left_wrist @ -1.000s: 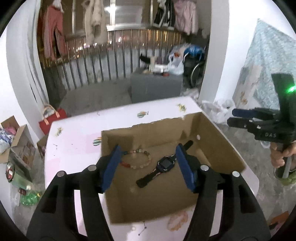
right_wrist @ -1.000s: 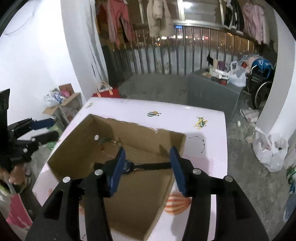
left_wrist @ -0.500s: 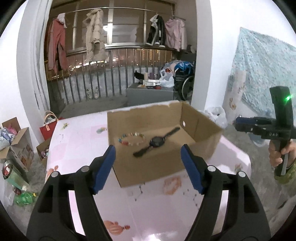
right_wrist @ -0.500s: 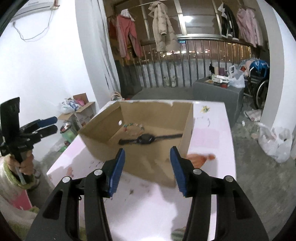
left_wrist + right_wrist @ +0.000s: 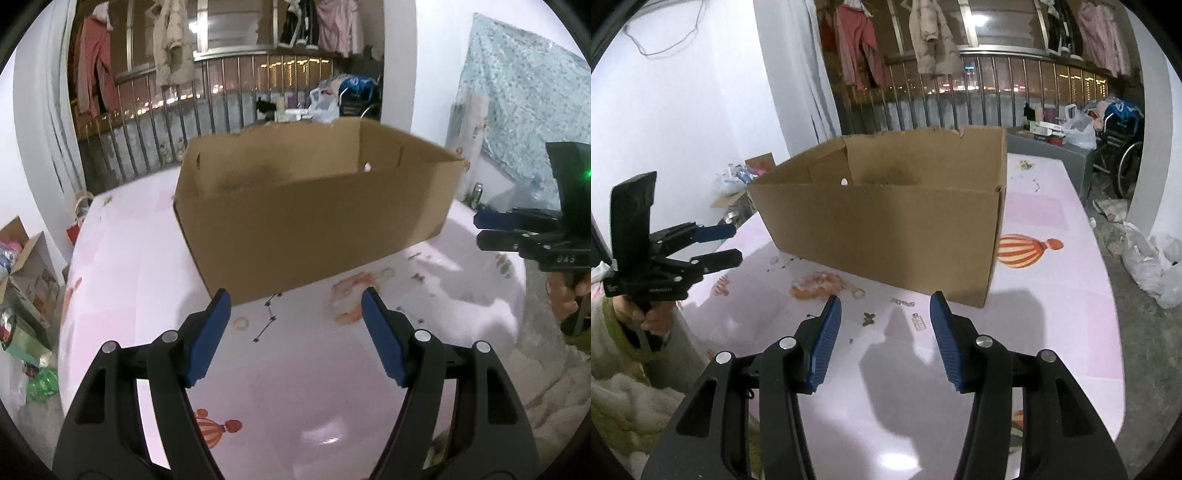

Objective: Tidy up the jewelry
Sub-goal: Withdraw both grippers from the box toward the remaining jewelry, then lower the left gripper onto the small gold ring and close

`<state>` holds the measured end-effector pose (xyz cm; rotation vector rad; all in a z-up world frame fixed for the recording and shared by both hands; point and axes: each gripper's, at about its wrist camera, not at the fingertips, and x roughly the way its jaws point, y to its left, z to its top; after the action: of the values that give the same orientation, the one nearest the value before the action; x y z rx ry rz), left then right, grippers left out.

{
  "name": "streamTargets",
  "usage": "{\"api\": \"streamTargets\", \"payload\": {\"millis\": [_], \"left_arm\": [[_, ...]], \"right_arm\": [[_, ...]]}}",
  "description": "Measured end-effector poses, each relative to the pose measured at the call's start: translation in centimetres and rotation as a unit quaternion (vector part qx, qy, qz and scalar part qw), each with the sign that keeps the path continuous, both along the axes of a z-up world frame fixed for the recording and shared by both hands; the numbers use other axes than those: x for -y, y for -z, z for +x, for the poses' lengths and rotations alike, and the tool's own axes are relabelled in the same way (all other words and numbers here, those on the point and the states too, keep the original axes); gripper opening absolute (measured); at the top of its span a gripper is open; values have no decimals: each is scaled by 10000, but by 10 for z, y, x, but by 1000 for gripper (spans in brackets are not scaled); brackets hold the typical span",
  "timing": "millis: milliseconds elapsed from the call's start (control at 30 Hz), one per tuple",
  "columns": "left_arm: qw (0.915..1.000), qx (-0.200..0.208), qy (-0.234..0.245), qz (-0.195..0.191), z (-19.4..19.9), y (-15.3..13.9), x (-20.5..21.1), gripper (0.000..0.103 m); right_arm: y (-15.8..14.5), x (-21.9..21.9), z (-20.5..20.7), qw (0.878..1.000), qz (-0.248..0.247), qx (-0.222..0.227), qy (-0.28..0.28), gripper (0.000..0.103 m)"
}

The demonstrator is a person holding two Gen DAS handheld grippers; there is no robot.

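A brown cardboard box stands on the pink table; it also shows in the right wrist view. Its inside is hidden from both views. On the table in front of the box lie an orange bead bracelet, a small ring, a butterfly charm and small silver pieces. The bracelet and a ring show in the left wrist view. My left gripper is open and empty, low in front of the box. My right gripper is open and empty, near the small pieces.
The table has balloon prints. A metal railing with hanging clothes is behind. Open boxes and bags lie on the floor to the left. A wheelchair stands at the right.
Both grippers have pulled back and dropped low, from above the box to table level. The watch and bead bracelet inside the box are no longer visible. Both grippers stay open.
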<state>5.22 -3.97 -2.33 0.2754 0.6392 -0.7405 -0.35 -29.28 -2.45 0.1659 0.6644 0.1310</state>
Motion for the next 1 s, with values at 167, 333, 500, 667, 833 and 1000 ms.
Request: {"api": "streamTargets", "payload": {"millis": [167, 333, 500, 667, 833, 1000], "left_arm": [[9998, -174, -47, 47, 21, 13, -6, 69], [9997, -210, 82, 96, 25, 18, -3, 69], [9988, -343, 280, 185, 33, 26, -1, 69], [9980, -409, 396, 283, 41, 32, 0, 63], [9970, -657, 317, 261, 55, 39, -1, 52], [9959, -837, 183, 276, 68, 46, -2, 40]], "right_arm": [[10, -3, 9, 9998, 27, -74, -155, 39], [16, -14, 19, 9988, -44, -106, -474, 36], [21, -22, 27, 9970, -163, -173, -740, 33], [23, -23, 31, 9957, -202, -234, -869, 30], [26, -19, 33, 9956, -162, -301, -868, 28], [26, -17, 32, 9956, -135, -306, -870, 27]]}}
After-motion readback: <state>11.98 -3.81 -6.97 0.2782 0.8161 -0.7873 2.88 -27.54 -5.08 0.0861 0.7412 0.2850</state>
